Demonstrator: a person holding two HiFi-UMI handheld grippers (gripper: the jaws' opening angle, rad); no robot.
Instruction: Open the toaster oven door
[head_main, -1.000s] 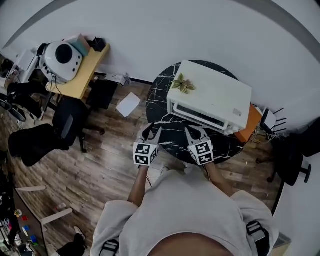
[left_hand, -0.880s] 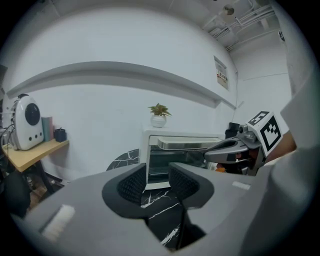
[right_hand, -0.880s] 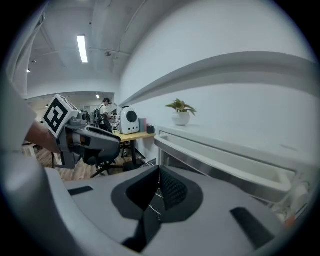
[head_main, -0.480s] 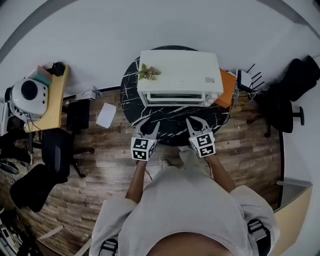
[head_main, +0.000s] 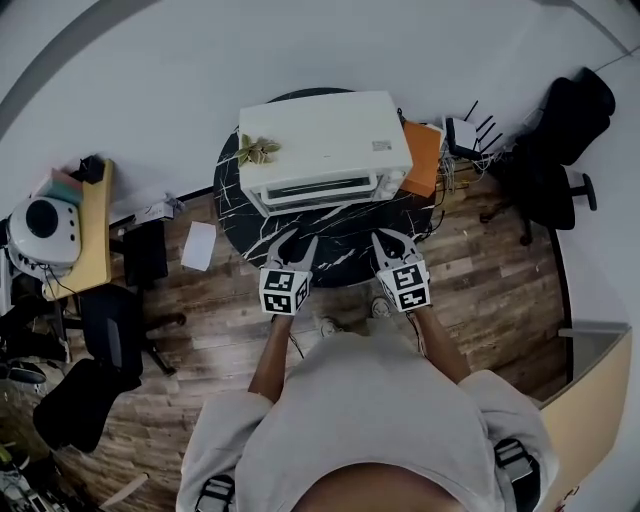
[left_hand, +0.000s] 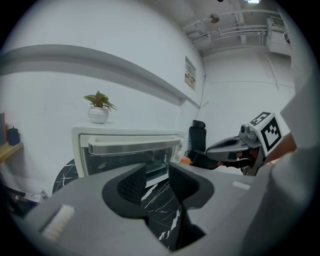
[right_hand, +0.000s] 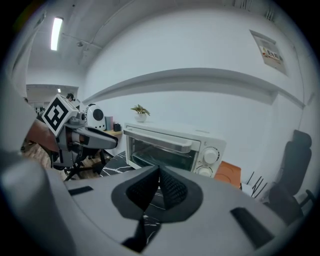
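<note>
Toaster oven (head_main: 325, 140): white shell, smooth, semi-gloss; door glass (left_hand: 125, 162) glossy; handle (left_hand: 132, 145) looks like brushed metal. Table (head_main: 340, 245): black marble-look top w/ white veins, polished. Floor (head_main: 200, 330): wood planks, matt. Left gripper (left_hand: 157, 170): matt grey plastic; pads (left_hand: 132, 185) black, rough-textured.

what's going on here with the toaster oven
A person stands at a round black marble table, holding tongs in each hand and facing a white toaster oven with a small potted plant on top. The oven door is closed and neither pair touches it. The left tongs are open and empty; the right tongs are shut on nothing. Both hover over the table's near edge, short of the door handle.
</note>
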